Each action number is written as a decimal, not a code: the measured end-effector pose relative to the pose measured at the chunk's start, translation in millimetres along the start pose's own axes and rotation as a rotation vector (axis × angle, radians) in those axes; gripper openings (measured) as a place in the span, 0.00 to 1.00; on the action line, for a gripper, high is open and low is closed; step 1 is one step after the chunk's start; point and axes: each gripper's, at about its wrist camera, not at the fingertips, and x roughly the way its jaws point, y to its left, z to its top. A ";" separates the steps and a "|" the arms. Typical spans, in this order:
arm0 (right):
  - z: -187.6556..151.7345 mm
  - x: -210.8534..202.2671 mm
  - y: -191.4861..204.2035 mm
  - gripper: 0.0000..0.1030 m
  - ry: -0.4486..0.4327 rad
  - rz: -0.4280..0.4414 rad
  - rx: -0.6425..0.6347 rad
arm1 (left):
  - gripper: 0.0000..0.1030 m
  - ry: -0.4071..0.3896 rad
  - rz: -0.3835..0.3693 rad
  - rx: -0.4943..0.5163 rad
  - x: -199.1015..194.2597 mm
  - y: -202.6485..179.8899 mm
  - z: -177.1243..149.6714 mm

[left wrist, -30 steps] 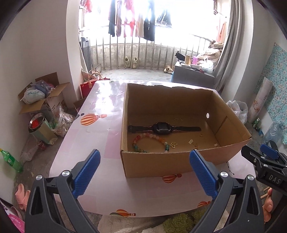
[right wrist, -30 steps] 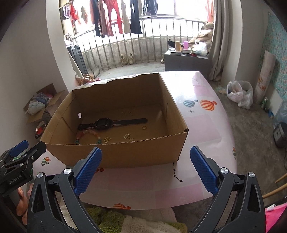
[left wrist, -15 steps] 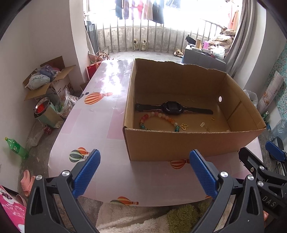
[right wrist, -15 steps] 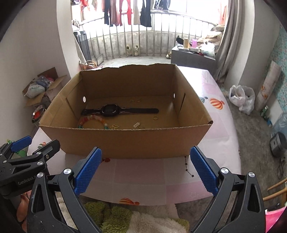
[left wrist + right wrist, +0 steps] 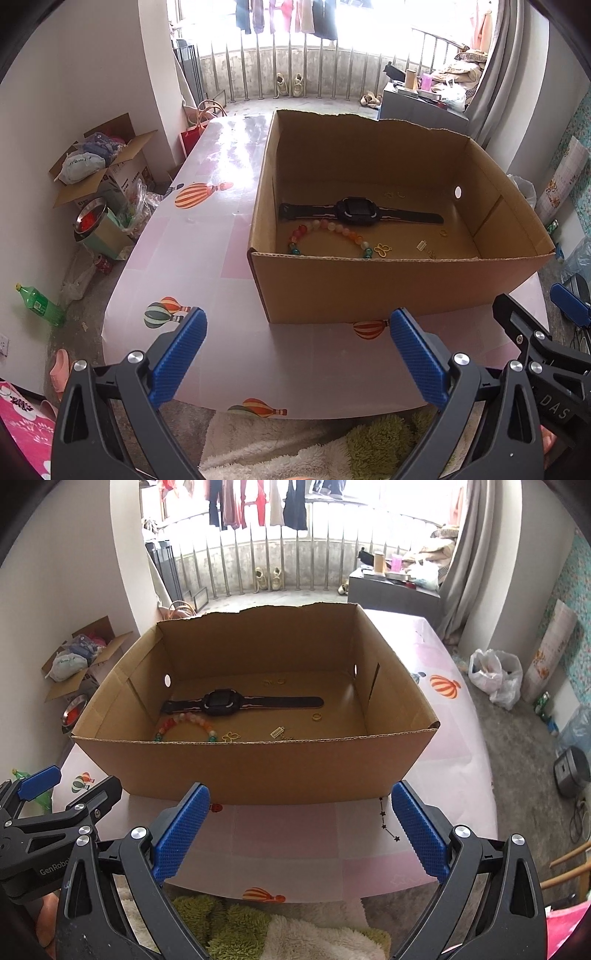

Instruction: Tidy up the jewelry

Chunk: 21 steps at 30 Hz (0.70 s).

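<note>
Currently both grippers, left (image 5: 297, 354) and right (image 5: 300, 830), hang spread and empty short of the cardboard box (image 5: 255, 766); watch (image 5: 242, 702) and bead bracelet (image 5: 186, 726) lie inside it, ahead of both.

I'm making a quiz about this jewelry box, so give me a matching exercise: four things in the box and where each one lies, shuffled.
Things:
1. watch
2. bead bracelet
3. butterfly charm
4. gold ring

Places:
A. just right of the bracelet, by the near wall
B. near the strap's right end
C. across the middle of the cardboard box floor
D. left, in front of the watch

Pairs: 1-C, 2-D, 3-A, 4-B
</note>
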 end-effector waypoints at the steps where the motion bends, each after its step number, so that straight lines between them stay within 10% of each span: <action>1: 0.3 0.5 0.0 0.92 0.001 0.001 0.002 | 0.94 0.002 0.002 0.003 0.0 -0.6 -0.1; 21: -0.6 7.5 -2.9 0.92 0.022 0.008 0.014 | 0.94 0.027 0.014 0.006 7.9 -3.0 0.5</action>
